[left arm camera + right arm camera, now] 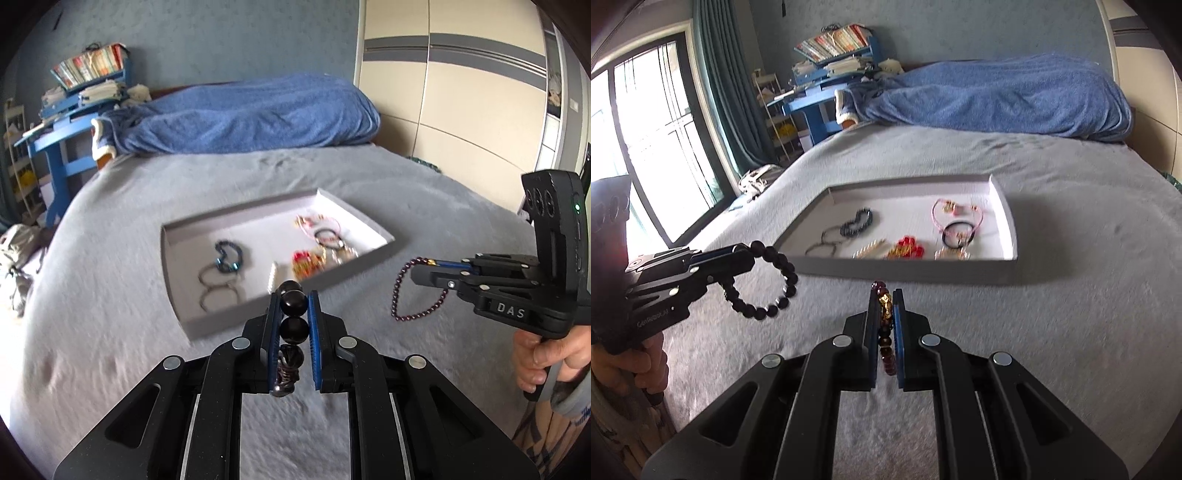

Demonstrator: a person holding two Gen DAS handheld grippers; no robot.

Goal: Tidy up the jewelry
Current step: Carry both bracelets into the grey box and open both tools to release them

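Left gripper point(293, 295) clamped on a black bead bracelet point(768, 280), big round beads pinched between the blue pads point(314, 332), loop hanging free in the air over the grey bedspread point(110, 332). Right gripper point(886, 295) clamped likewise on a dark red bead bracelet point(400, 291) with a gold charm point(885, 310) squeezed between the pads, rest of the strand dangling below the fingertips. Both held above the cover, well apart from each other, each just short of the near wall of the shallow grey tray point(1010, 225).

Inside the tray, on its white floor: dark blue bead bracelet point(227, 254) and thin dark hoops point(218, 291) toward the left side; pearl-like strip point(868, 249) and red-and-gold piece point(908, 247) along the near edge; pink cord bracelet point(956, 214) and black hair tie point(958, 232) toward the right. Bare white floor in the middle and along the far wall. Low rim all round, near corners clear of both grippers.

Open bedspread on every side of the tray; blue blanket point(251, 110) heaped at the far end of the bed.
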